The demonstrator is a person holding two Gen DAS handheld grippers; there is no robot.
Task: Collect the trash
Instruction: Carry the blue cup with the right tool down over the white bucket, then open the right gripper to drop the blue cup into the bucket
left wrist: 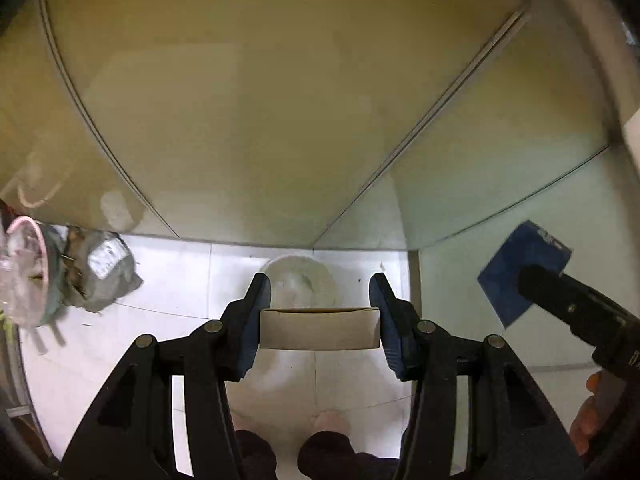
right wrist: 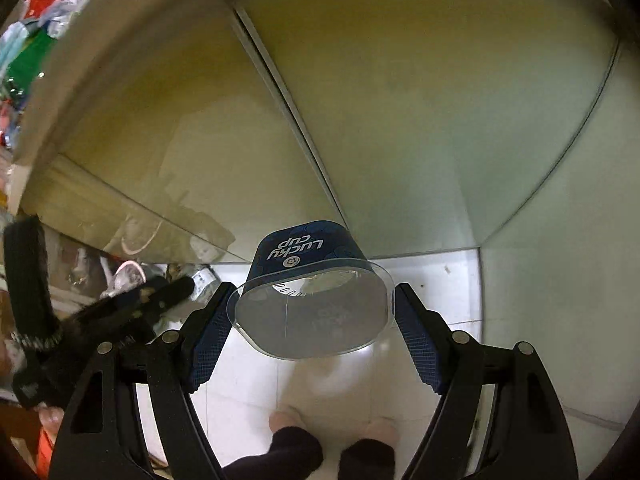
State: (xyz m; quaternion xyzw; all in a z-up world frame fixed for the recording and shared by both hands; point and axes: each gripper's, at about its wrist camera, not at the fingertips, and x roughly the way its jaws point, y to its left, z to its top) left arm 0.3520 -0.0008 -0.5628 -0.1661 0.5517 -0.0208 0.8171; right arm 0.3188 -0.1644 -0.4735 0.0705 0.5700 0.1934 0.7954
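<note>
In the left wrist view my left gripper (left wrist: 320, 292) is shut on a small grey-brown cardboard box (left wrist: 319, 334), which is pinched by its ends between the blue pads (left wrist: 250, 332). In the right wrist view my right gripper (right wrist: 314, 300) is shut on a dark blue plastic cup (right wrist: 308, 254) printed "Lucky cup". Its clear rim faces the camera and both pads touch the rim. The left wrist view also shows the cup (left wrist: 520, 264) and a black right finger at the right edge. My left gripper (right wrist: 152, 296) appears blurred at the left of the right wrist view.
Both grippers point down at a white tiled floor (left wrist: 176, 280) in front of beige cabinet panels (left wrist: 260, 120). A grey bag of rubbish (left wrist: 102, 276) and a clear pink-rimmed cup (left wrist: 26, 272) lie at the left. The person's feet (right wrist: 288, 420) stand below.
</note>
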